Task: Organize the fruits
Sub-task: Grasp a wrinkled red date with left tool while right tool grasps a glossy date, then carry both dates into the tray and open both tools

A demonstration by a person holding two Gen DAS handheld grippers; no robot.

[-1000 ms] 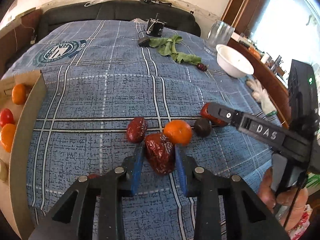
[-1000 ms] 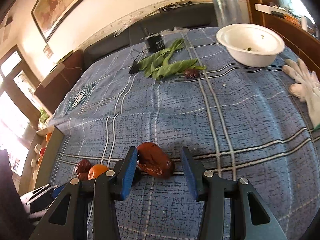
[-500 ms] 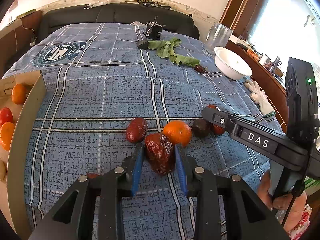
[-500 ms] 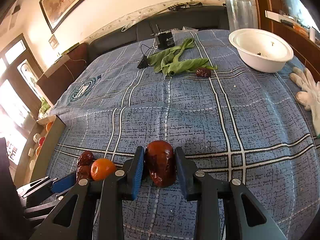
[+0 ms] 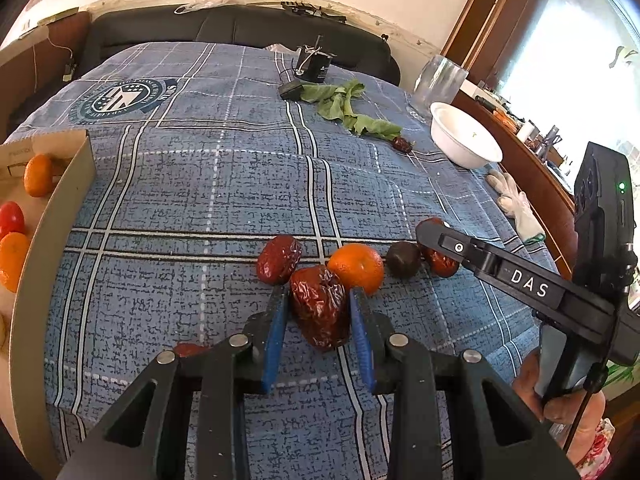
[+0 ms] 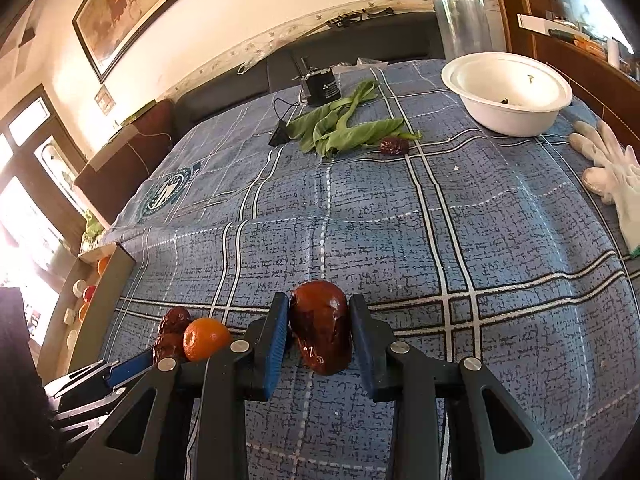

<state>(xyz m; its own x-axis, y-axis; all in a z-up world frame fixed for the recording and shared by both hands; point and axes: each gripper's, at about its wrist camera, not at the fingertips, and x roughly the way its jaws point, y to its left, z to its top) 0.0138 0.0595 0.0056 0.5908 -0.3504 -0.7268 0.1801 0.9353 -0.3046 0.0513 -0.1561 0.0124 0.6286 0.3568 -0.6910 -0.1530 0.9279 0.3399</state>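
Note:
My left gripper [image 5: 318, 304] is shut on a wrinkled red date [image 5: 319, 311] just above the blue plaid cloth. Beside it lie another red date [image 5: 278, 258], a small orange [image 5: 356, 267] and a dark round fruit [image 5: 403, 259]. My right gripper [image 6: 319, 322] is shut on a glossy red date [image 6: 321, 326], which also shows in the left wrist view [image 5: 440, 254]. A cardboard box [image 5: 60, 216] at the left holds oranges [image 5: 38, 175] and a red tomato [image 5: 10, 219].
A white bowl [image 6: 508, 92], a white glove [image 6: 612, 176], green leaves [image 6: 344, 128] with a lone date [image 6: 394, 146], a black device [image 6: 320, 84] and a glass jar [image 6: 462, 24] stand at the far side. The table edge is near on the right.
My right gripper closed on the glossy date and lifted it slightly. My left gripper stays shut on its wrinkled date, raised a little.

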